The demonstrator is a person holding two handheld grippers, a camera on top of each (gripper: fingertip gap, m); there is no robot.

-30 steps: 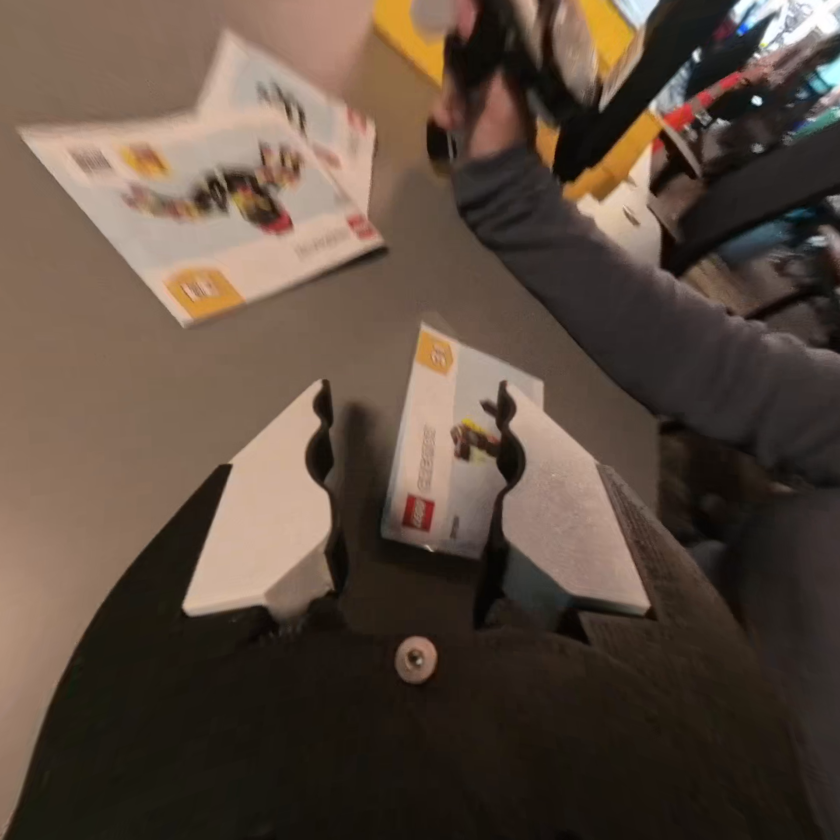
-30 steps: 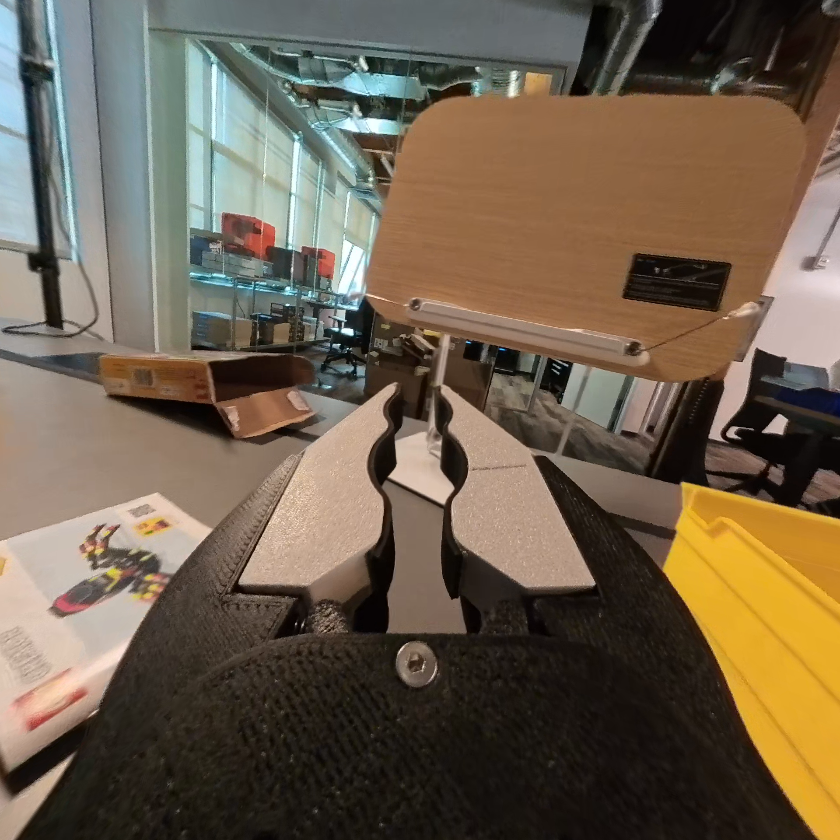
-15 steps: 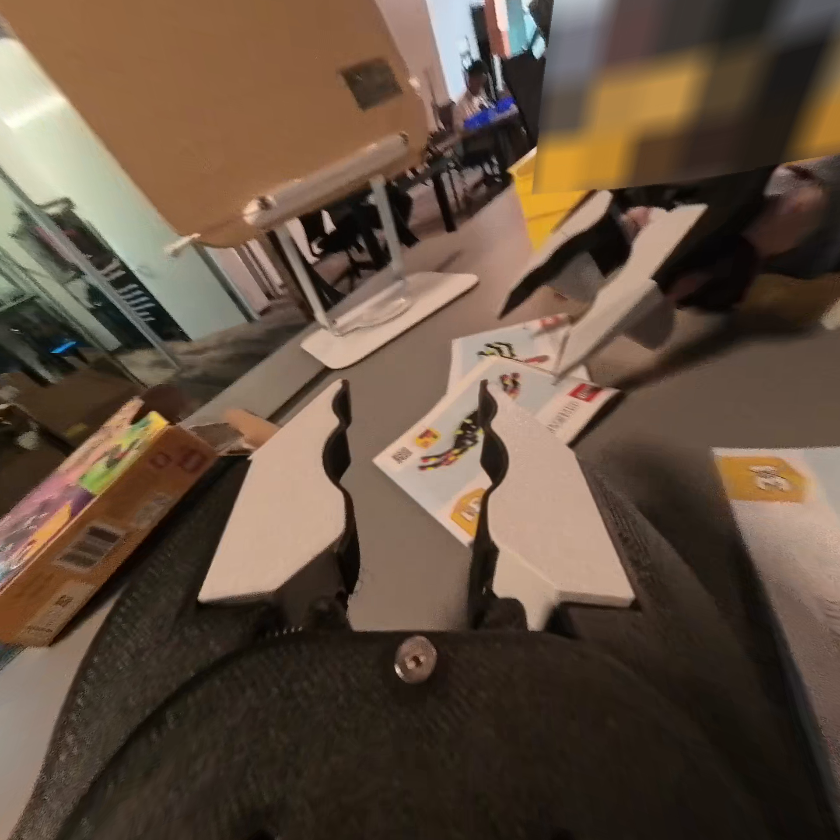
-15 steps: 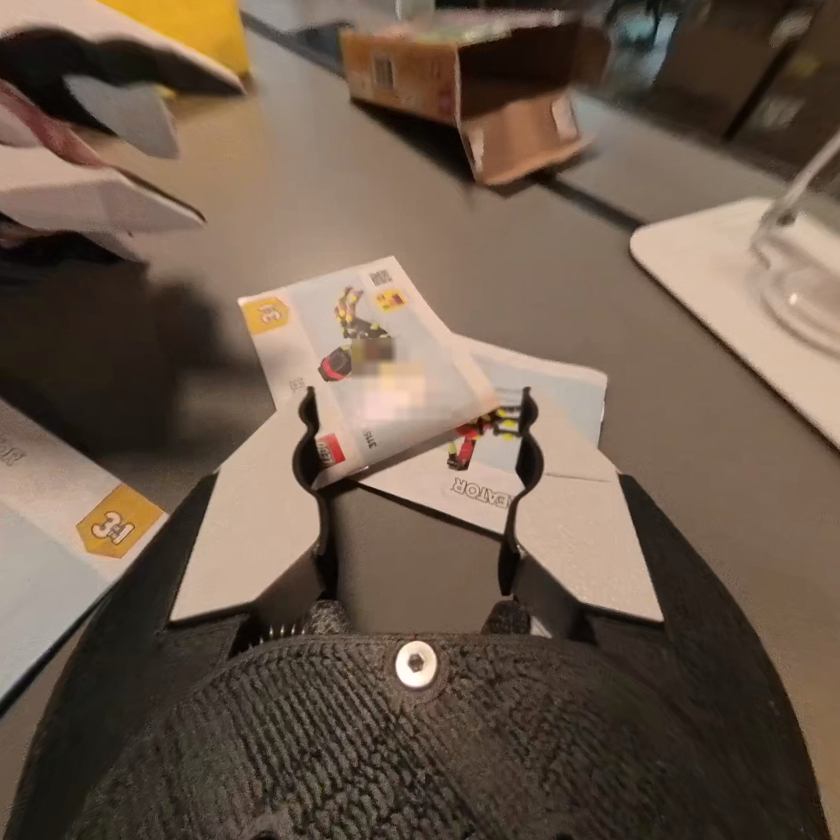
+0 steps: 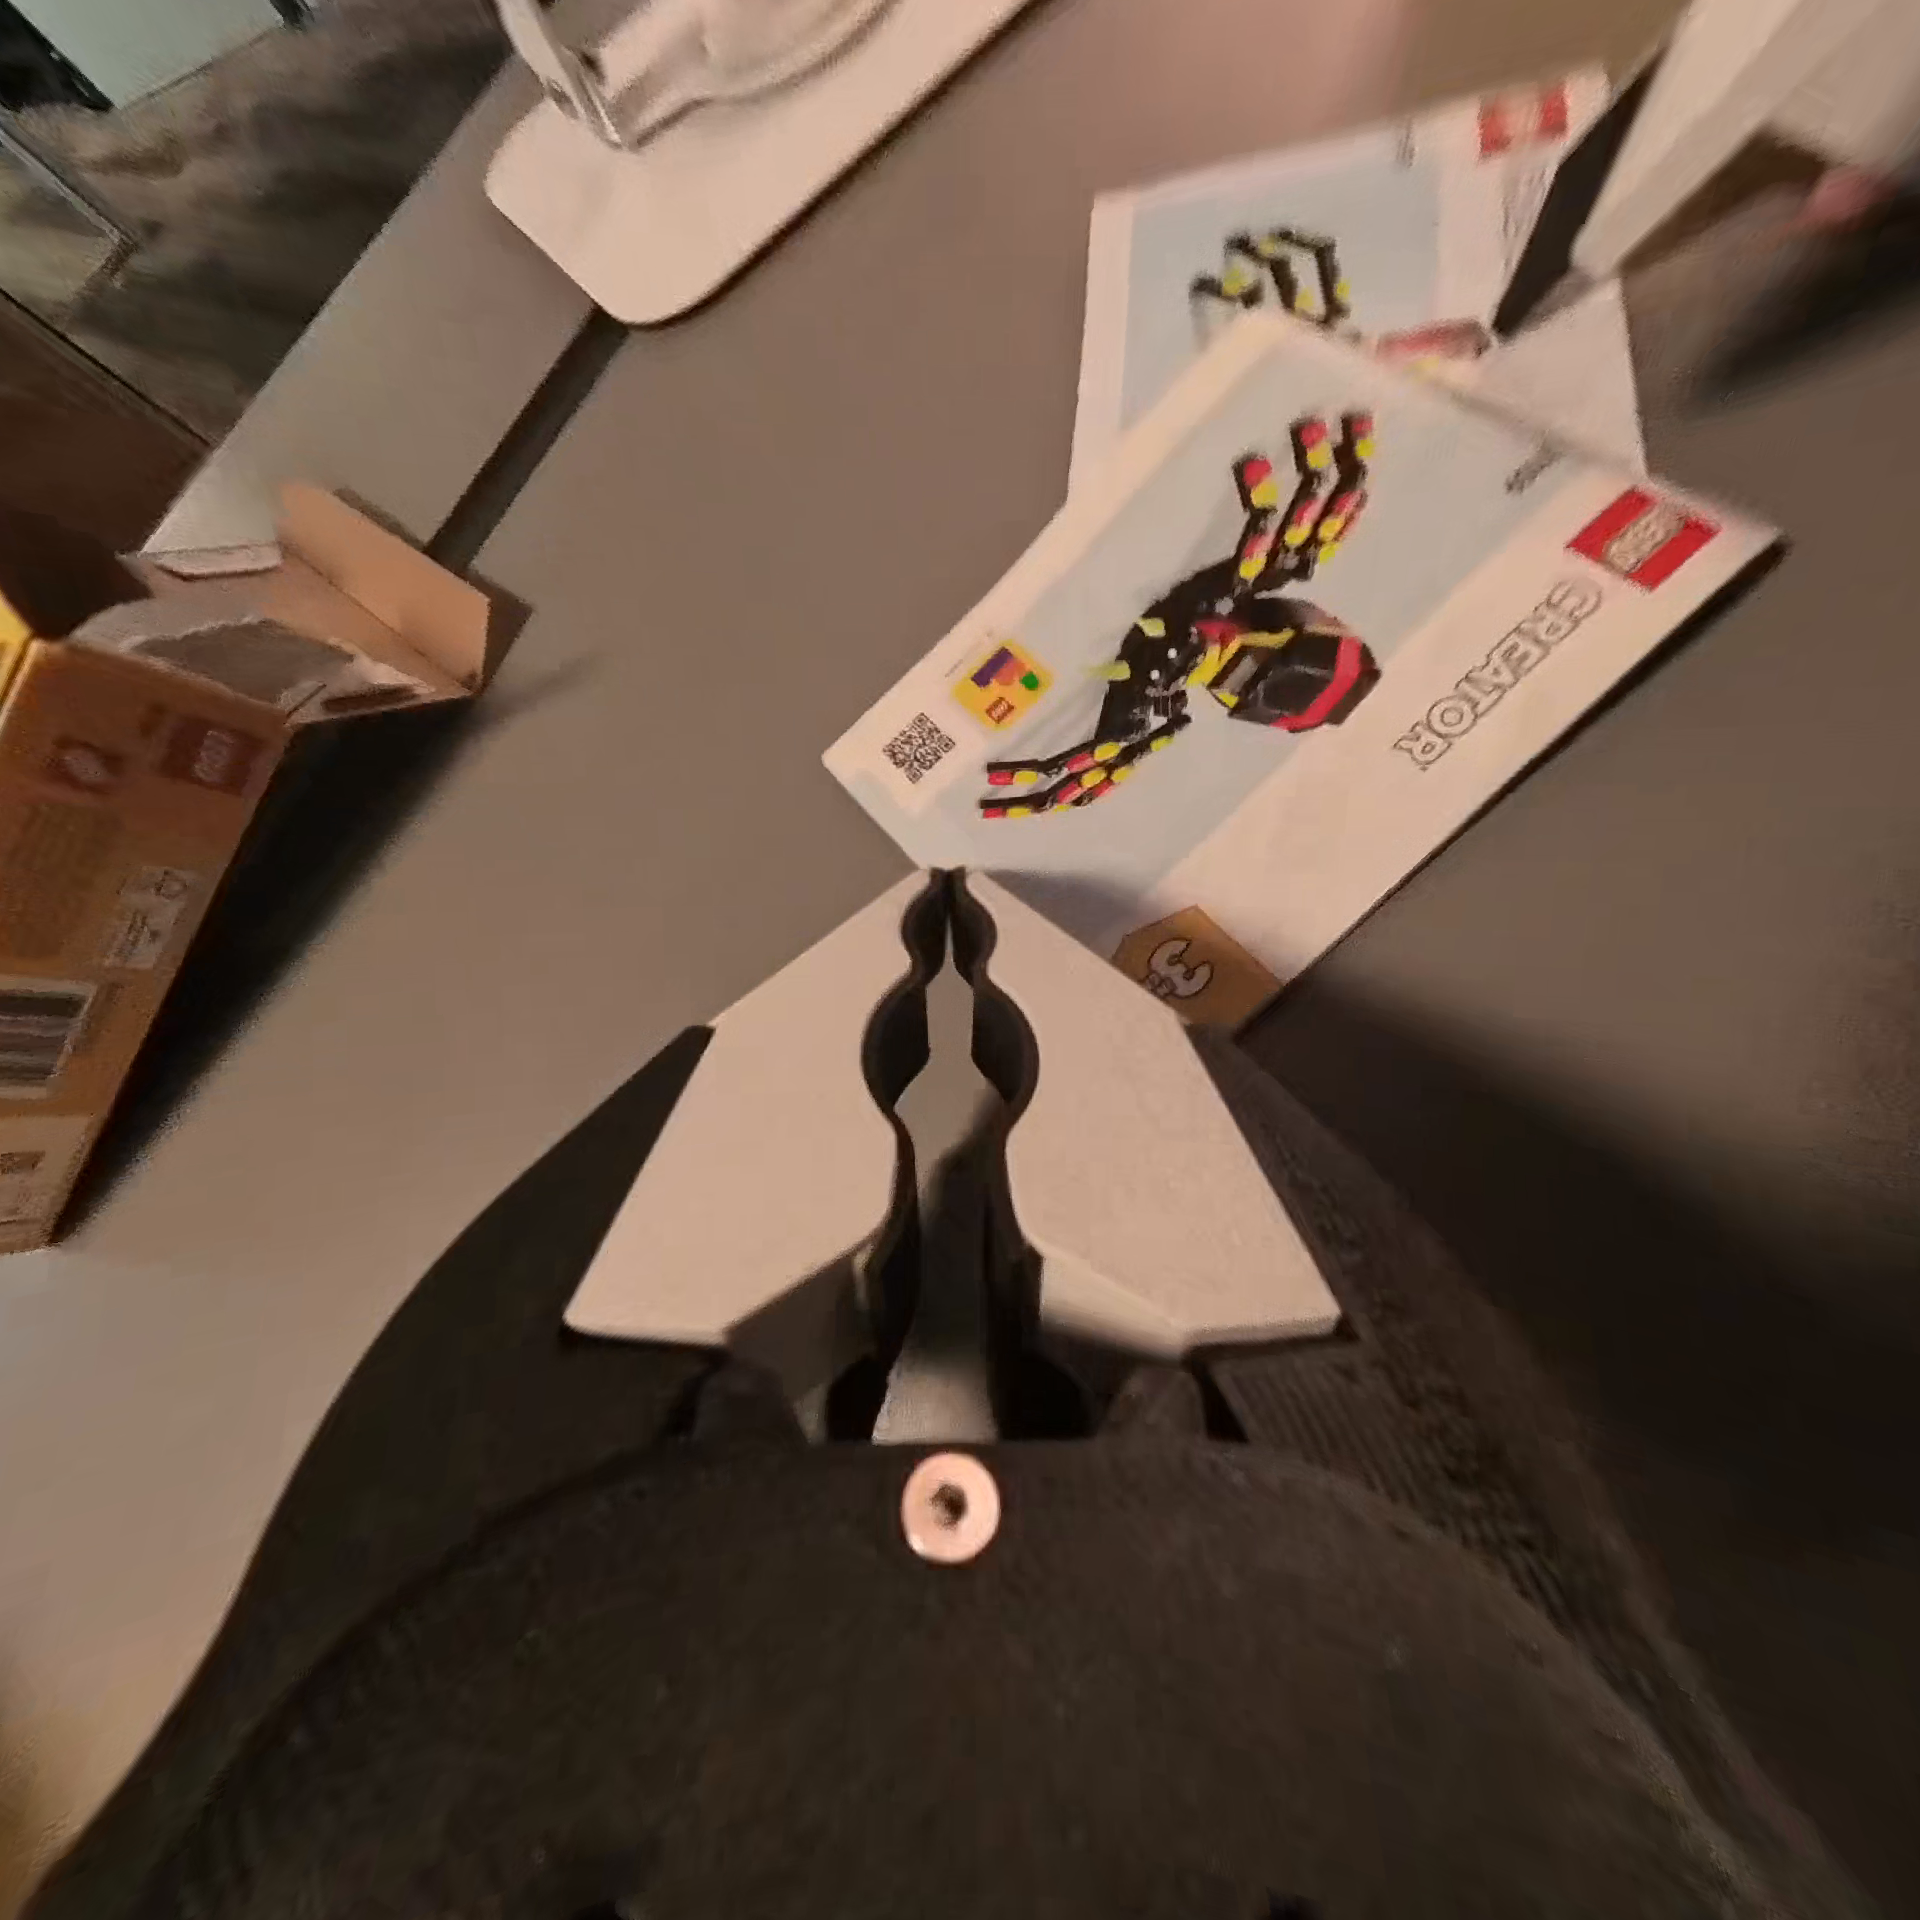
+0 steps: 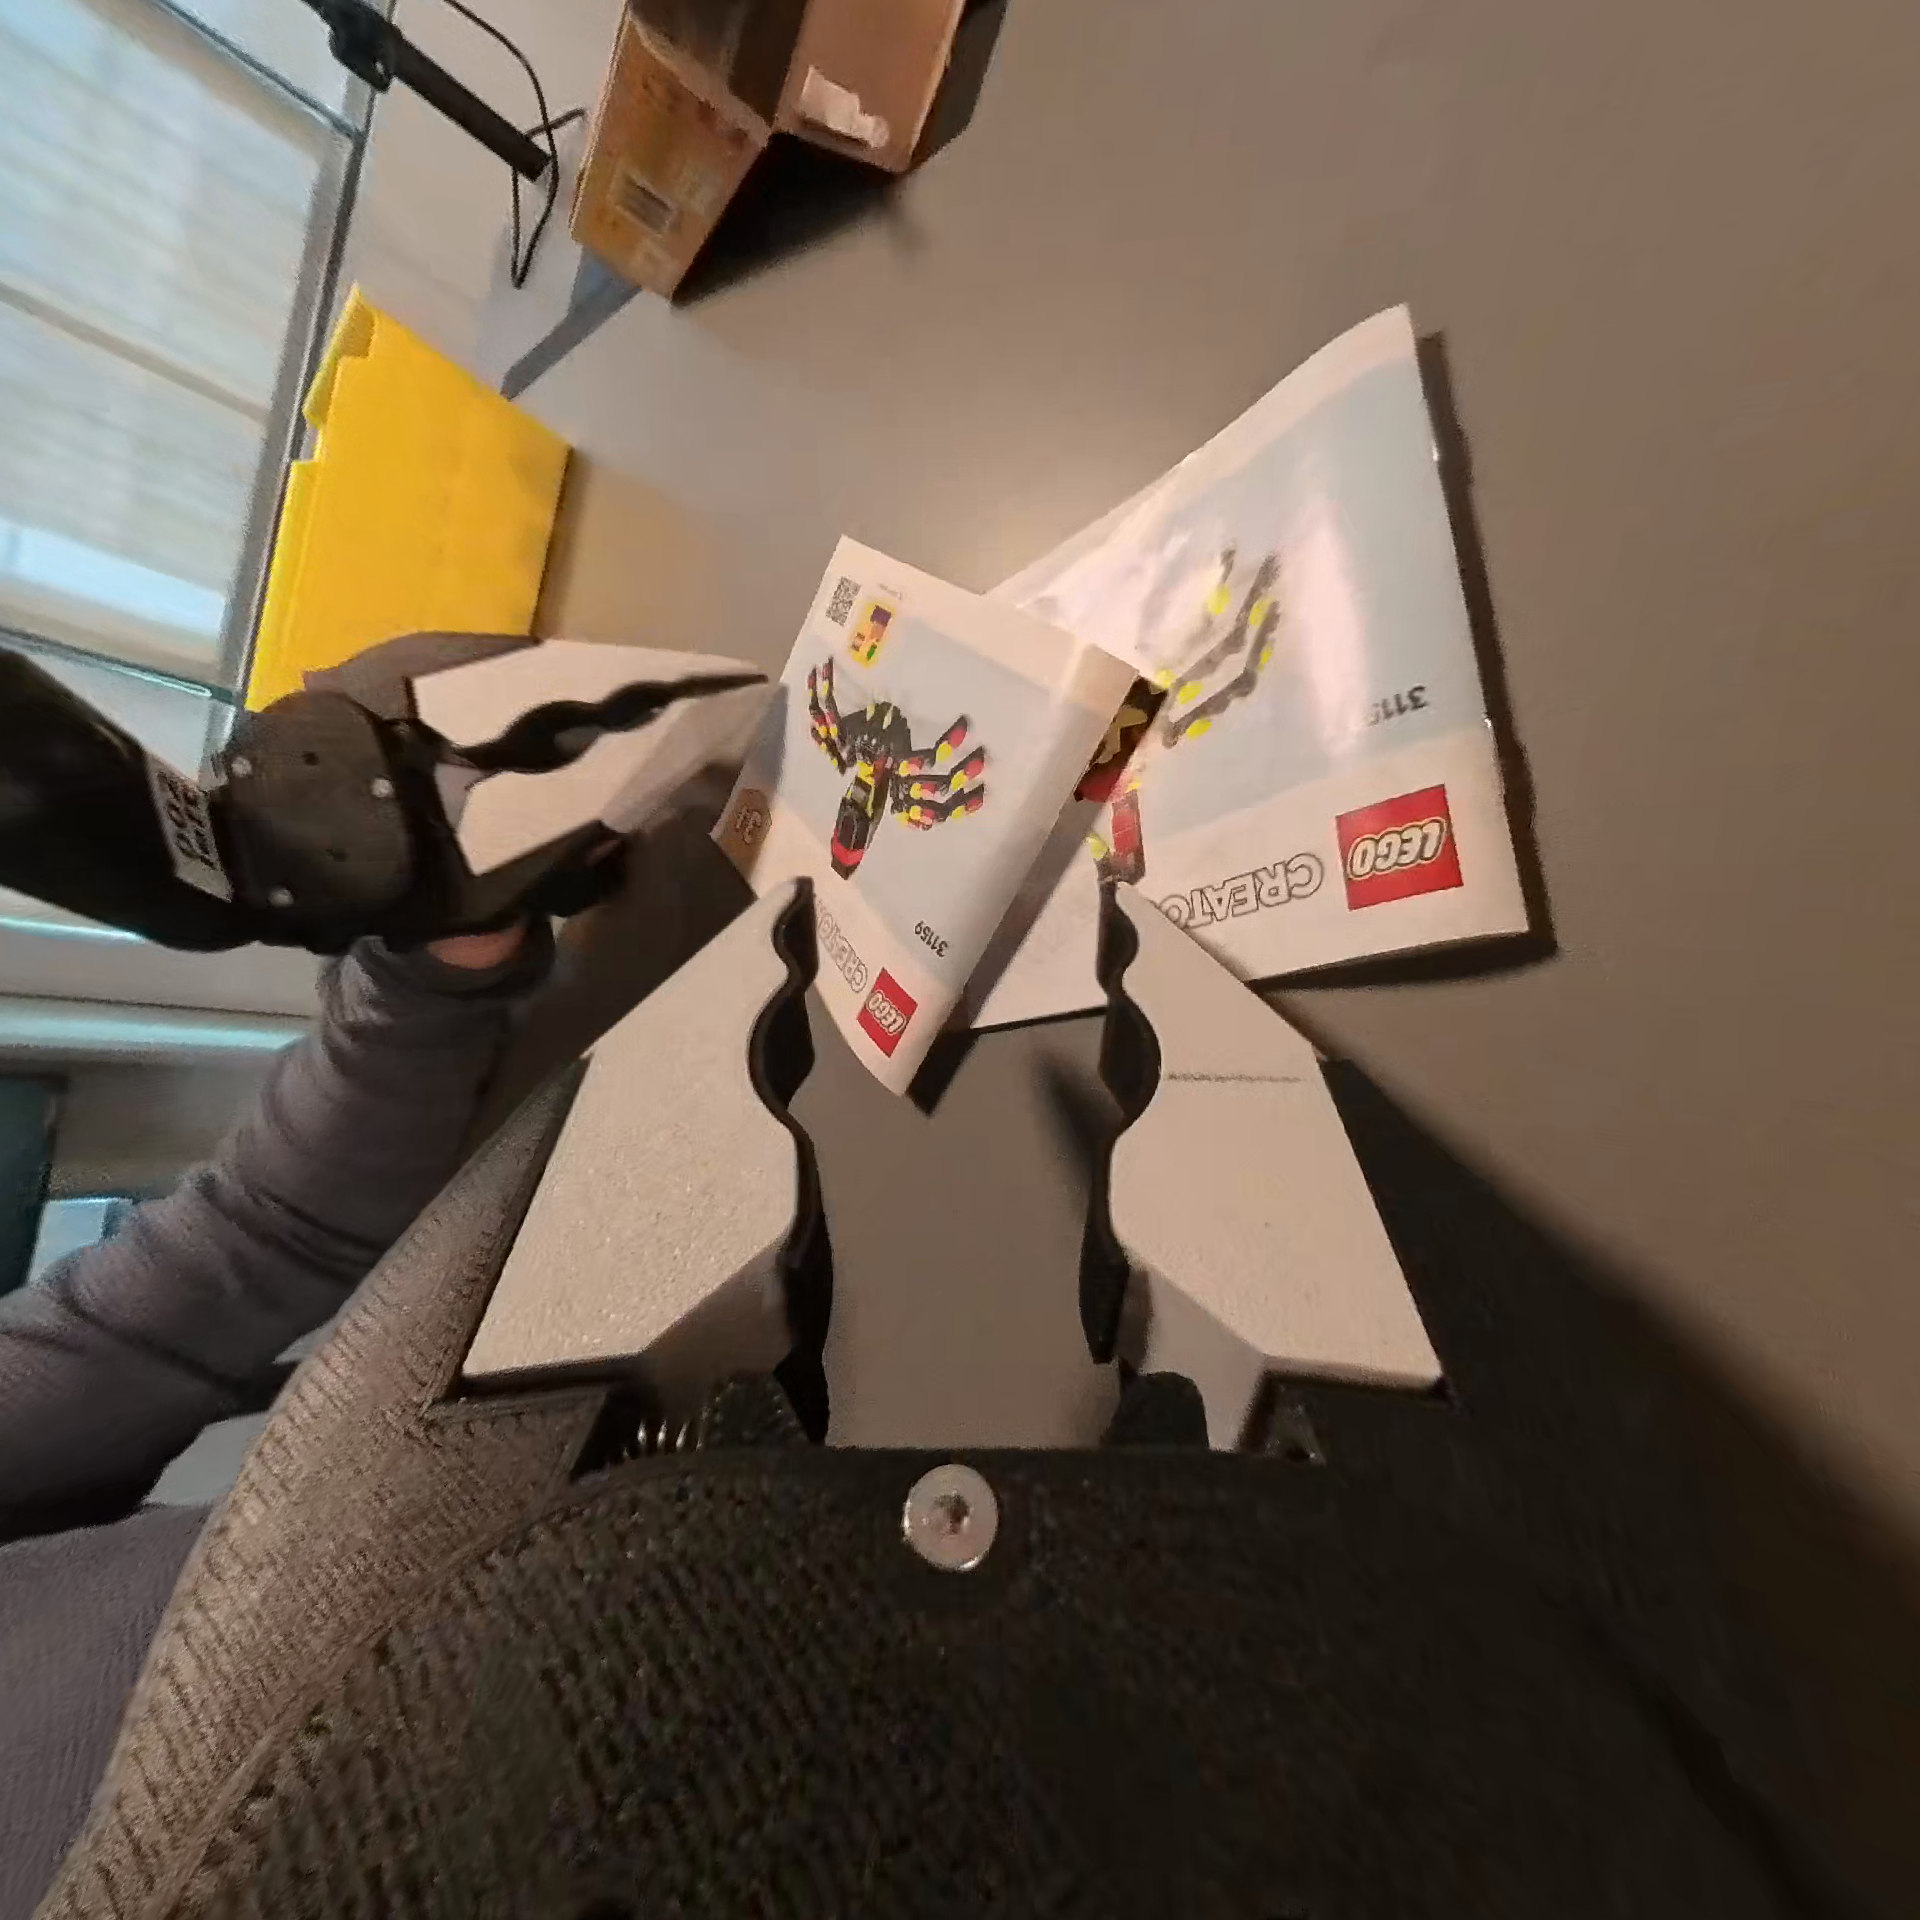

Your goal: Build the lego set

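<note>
A small instruction booklet with a spider picture (image 5: 1278, 707) lies tilted over a larger booklet (image 5: 1278, 249) on the grey table. My left gripper (image 5: 948, 883) is shut, its tips meeting on the small booklet's near edge; it also shows in the right wrist view (image 6: 758, 691). There the small booklet (image 6: 935, 769) looks raised off the larger booklet (image 6: 1340, 727). My right gripper (image 6: 956, 904) is open just above the table, and the small booklet's corner reaches between its fingers. The right gripper shows blurred at the top right of the left wrist view (image 5: 1725, 135).
An opened cardboard box (image 5: 125, 831) lies at the left; it also shows in the right wrist view (image 6: 707, 125). A white stand base (image 5: 727, 156) sits at the back. A yellow bin (image 6: 416, 520) stands past the left gripper. A grey sleeve (image 6: 260, 1195) crosses the left side. My right fingertips sit around 12 centimeters from my left ones.
My left gripper has swung down to the spider booklet and shut on its edge. My right gripper has dropped closer to the booklets and stays open.
</note>
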